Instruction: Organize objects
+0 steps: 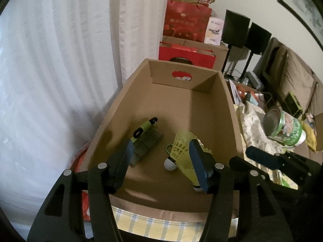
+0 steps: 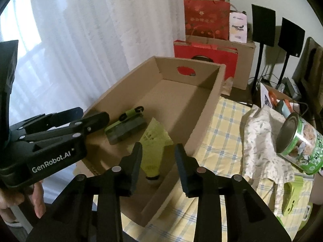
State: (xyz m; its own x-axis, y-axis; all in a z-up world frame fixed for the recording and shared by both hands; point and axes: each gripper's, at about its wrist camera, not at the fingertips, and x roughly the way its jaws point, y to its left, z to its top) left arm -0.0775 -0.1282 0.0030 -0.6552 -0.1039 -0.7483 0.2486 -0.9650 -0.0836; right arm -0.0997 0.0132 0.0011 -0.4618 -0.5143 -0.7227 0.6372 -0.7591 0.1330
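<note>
While both grippers hang over the table, the scene reads as follows.

Surface: a yellow-and-blue checked tablecloth (image 2: 224,121) covers the table; a brown cardboard box (image 1: 230,109) sits open-topped on it.
Room: white sheer curtains (image 1: 50,70) hang behind the box; red gift bags (image 2: 206,20) are stacked against the wall, with 2 black speakers (image 2: 262,24) on stands to their right.
Table right side: a green-labelled tin can (image 2: 300,143) lies tilted on a crumpled floral cloth (image 2: 262,139).
Box contents: 2 yellow shuttlecocks (image 1: 179,147) and a dark green-edged brush (image 1: 145,141) lie on the box floor, near each other in the near half.
Left gripper (image 1: 161,161): over the near end of the box, jaws wide apart, gripping nothing; the shuttlecocks lie below it against the inner side of its right finger, the brush beside its left finger.
Right gripper (image 2: 159,161): above the near right corner of the box, jaws parted and empty; 1 shuttlecock (image 2: 153,147) shows between its fingers, lower down in the box.
</note>
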